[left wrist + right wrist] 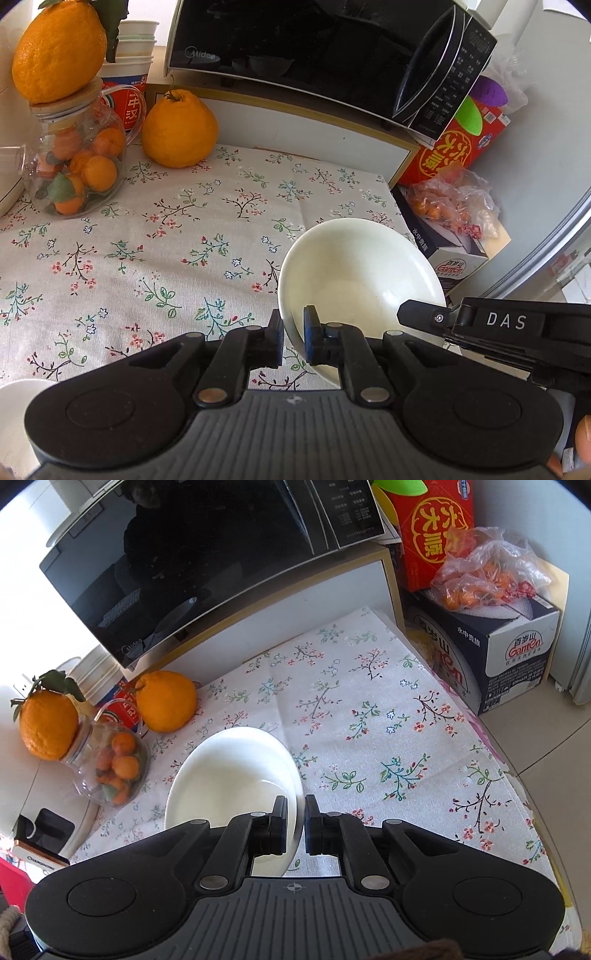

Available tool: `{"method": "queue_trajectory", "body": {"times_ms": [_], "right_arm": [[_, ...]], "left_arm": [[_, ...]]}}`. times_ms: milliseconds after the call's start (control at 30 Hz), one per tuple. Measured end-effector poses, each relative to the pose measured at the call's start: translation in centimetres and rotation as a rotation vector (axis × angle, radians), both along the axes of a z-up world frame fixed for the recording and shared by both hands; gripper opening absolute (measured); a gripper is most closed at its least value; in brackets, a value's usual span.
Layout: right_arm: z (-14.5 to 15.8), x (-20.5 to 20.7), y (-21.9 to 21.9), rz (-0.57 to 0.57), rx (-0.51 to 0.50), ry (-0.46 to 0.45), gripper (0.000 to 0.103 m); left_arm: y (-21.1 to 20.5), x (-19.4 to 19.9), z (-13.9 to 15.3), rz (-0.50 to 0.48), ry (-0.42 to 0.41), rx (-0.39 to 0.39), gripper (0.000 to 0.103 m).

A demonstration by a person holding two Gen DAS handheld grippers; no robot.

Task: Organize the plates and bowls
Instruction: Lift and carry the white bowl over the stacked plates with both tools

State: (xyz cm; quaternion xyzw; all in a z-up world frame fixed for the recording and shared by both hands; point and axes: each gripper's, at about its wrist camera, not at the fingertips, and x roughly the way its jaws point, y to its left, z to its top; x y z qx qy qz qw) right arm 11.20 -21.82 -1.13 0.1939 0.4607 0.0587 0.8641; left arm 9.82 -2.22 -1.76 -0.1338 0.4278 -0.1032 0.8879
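Observation:
In the left wrist view a white bowl [362, 280] hangs tilted above the floral tablecloth [147, 240]. My left gripper [293, 339] is shut on its near left rim. From the right, a finger of the right gripper [424, 316] reaches that bowl's right rim. In the right wrist view my right gripper [295, 823] is shut on the right rim of a tilted white bowl [232, 775] over the tablecloth [369, 738]. The left gripper does not show there, so I cannot tell whether both hold one bowl.
A black microwave [314, 44] stands at the back on a white cabinet. Left of it are a large orange [179, 129] and a jar of small oranges [77, 173]. A white dish [18, 417] lies near left. Cardboard boxes [509, 653] stand past the table's right edge.

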Motion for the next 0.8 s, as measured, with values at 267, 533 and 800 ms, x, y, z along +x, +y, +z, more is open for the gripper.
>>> {"method": "queue_trajectory", "body": {"times_ms": [267,533,800], "right_arm": [[1.5,-1.9,1.1,0.041,-0.051,-0.037,0.009],[2.7,-3.5,1.2,0.092,-0.050,-0.054,0.010],[3.4,-6.1,1.4,0.188,-0.085,-0.065,0.012]], "left_arm": [[0.6,-1.3,0.5,0.003,0.001,-0.007,0.010],[1.3,-2.9,1.5,-0.012,-0.007,-0.019,0.011],[1.5,-5.3,1.7,-0.049,0.011,-0.020,0.012]]}}
